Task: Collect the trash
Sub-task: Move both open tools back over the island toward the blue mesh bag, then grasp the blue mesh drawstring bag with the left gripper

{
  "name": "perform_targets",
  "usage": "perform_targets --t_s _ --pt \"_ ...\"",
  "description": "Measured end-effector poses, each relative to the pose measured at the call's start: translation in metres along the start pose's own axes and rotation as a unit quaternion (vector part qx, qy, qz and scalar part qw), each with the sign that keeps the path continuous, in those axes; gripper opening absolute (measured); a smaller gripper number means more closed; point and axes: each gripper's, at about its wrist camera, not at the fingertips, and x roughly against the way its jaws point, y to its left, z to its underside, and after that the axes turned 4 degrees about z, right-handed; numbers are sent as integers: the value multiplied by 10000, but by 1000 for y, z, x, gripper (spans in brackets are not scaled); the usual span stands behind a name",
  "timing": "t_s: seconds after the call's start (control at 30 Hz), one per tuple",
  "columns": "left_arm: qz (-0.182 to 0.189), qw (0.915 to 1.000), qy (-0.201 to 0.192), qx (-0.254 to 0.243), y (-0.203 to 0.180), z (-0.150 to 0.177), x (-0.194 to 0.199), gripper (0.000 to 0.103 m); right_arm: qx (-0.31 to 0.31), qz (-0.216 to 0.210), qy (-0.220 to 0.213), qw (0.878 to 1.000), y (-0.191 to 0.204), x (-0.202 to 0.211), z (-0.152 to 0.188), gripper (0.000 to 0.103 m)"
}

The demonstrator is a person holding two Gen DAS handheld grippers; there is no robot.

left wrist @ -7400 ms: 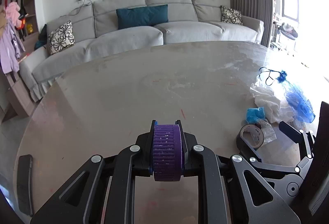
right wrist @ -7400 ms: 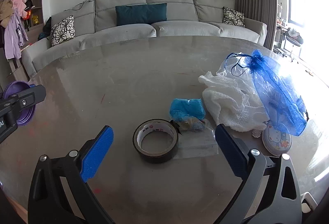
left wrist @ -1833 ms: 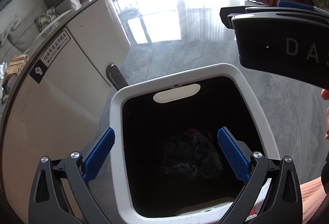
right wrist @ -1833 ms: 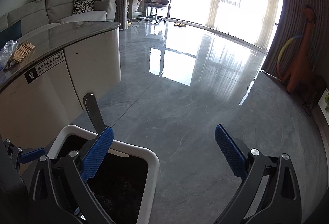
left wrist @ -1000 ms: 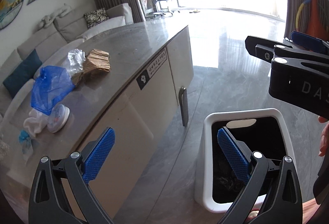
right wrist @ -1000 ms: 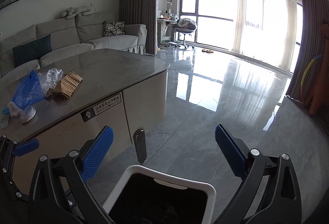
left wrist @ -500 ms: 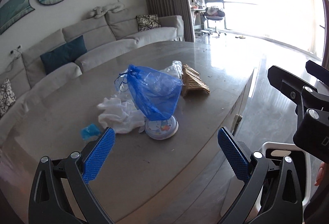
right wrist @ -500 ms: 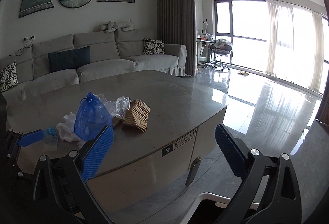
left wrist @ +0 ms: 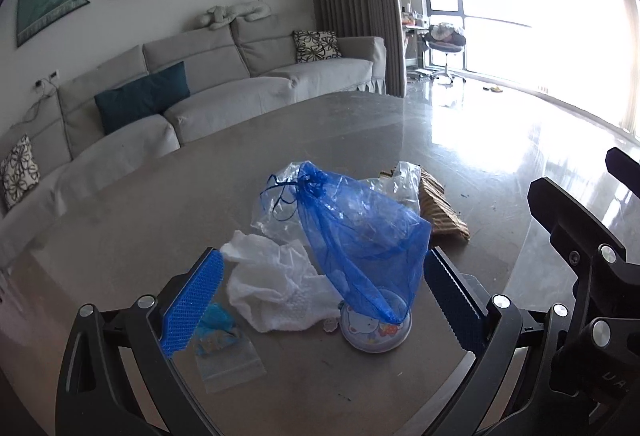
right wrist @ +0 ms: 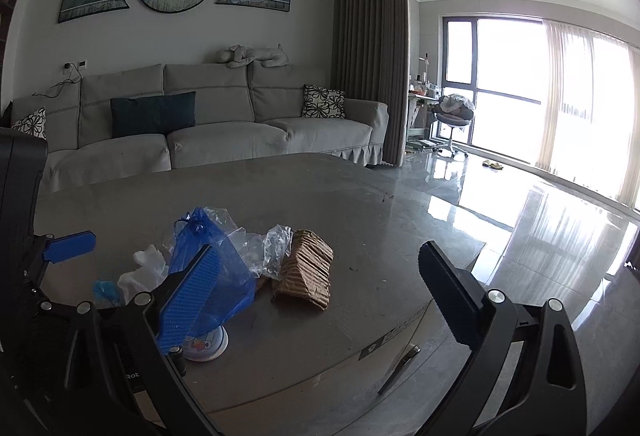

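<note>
Blue mesh bag between left gripper spread fingers, right gripper fingers spread, empty

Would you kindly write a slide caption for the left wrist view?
Open left gripper facing a blue mesh bag, white tissue and round tin on the grey table.

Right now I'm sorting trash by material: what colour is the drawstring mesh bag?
Blue, translucent mesh bag; clearest in the left wrist view.

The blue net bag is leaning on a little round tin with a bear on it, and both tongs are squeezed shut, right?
Not quite. The blue net bag does lean on the little round tin, but both wrist views show the left tongs and right tongs wide open, holding nothing.
</note>
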Motion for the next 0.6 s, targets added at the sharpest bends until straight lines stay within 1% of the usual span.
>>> perform_targets --t_s 0.13,0.23,0.27,0.33,0.4,0.43,0.47,0.5,0.57,0.6 --pt "69 9992 324 221 3 -6 -34 100 -72 1 92 9999 -2 -21 0 98" --pt "70 9979 586 269 4 -3 -57 100 -145 -13 212 9997 -2 -31 5 98" --pt "82 9974 668 267 3 -2 -63 100 -142 -8 246 9996 -2 -34 6 98" --pt "217 9960 808 317 3 -1 -73 100 -151 -15 275 9995 -2 -37 8 98" --pt "169 9955 880 312 1 1 -79 99 -149 -33 290 9995 -1 -39 9 98" --pt "187 9953 896 329 1 1 -81 94 -146 -41 300 9994 -1 -40 9 98" --pt "206 9949 916 359 1 2 -83 74 -143 -29 291 9995 -1 -40 10 98" --pt "184 9940 1012 372 2 2 -87 63 -144 -19 288 9995 -2 -41 10 98" --pt "244 9907 1263 432 2 4 -96 30 -204 -17 308 9993 -4 -41 8 98" --pt "242 9896 1336 478 3 6 -99 22 -242 -23 308 9992 -5 -41 8 98"
